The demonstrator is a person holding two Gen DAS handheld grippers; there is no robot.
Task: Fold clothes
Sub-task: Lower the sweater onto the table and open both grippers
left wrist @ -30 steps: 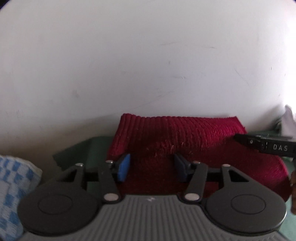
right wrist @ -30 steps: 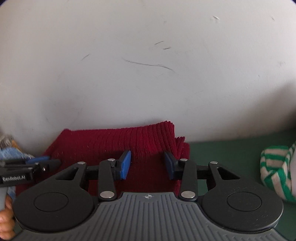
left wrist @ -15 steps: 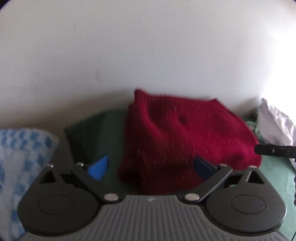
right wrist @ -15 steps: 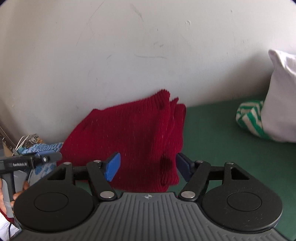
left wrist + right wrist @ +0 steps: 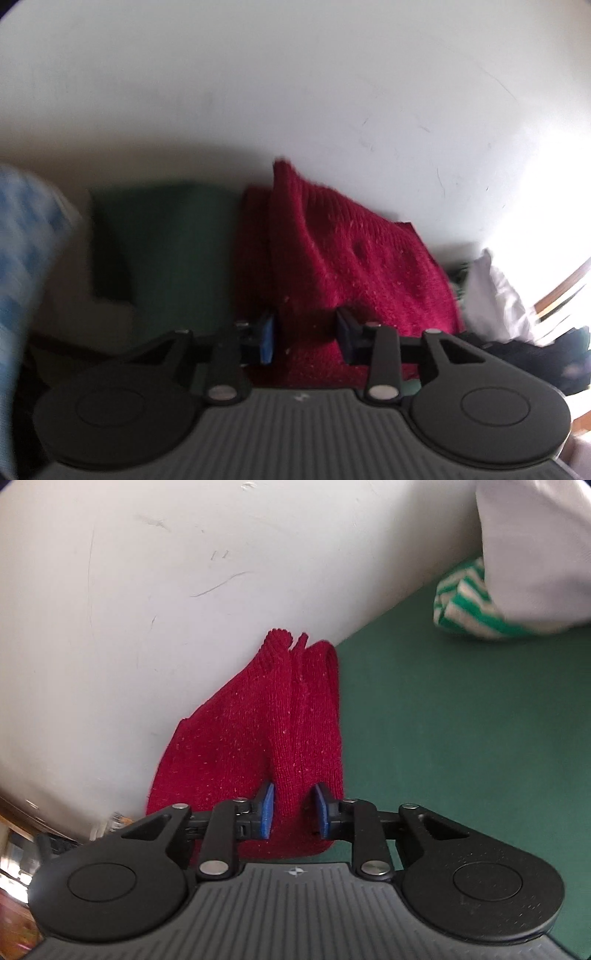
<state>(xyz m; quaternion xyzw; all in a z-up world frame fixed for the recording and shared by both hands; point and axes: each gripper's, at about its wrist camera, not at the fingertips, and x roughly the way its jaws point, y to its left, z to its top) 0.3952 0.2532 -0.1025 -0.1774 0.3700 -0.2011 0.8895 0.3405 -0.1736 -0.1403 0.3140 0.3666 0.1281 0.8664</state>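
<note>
A folded dark-red knit garment (image 5: pixel 362 258) lies on the green surface (image 5: pixel 177 240) against the white wall. In the left wrist view my left gripper (image 5: pixel 306 339) has its jaws closing on the garment's near edge, and red fabric fills the gap between the blue pads. The right wrist view shows the same garment (image 5: pixel 258 731) as a thick fold running away from me. My right gripper (image 5: pixel 293 810) is closing too, with its pads pinching the near end of that fold. Neither gripper shows in the other's view.
The white wall (image 5: pixel 147 590) stands right behind the garment. A blue-and-white checked cloth (image 5: pixel 22 240) lies far left, a white cloth (image 5: pixel 495 291) to the right. A green-striped cloth (image 5: pixel 465 605) sits under white fabric (image 5: pixel 535 546) at the back right. Bare green surface (image 5: pixel 443 720) spreads to the right.
Both grippers' jaws spread wide, then came in on the garment's near edge. Both views have rolled and shifted, so the garment now looks narrower. The other gripper has left each view.
</note>
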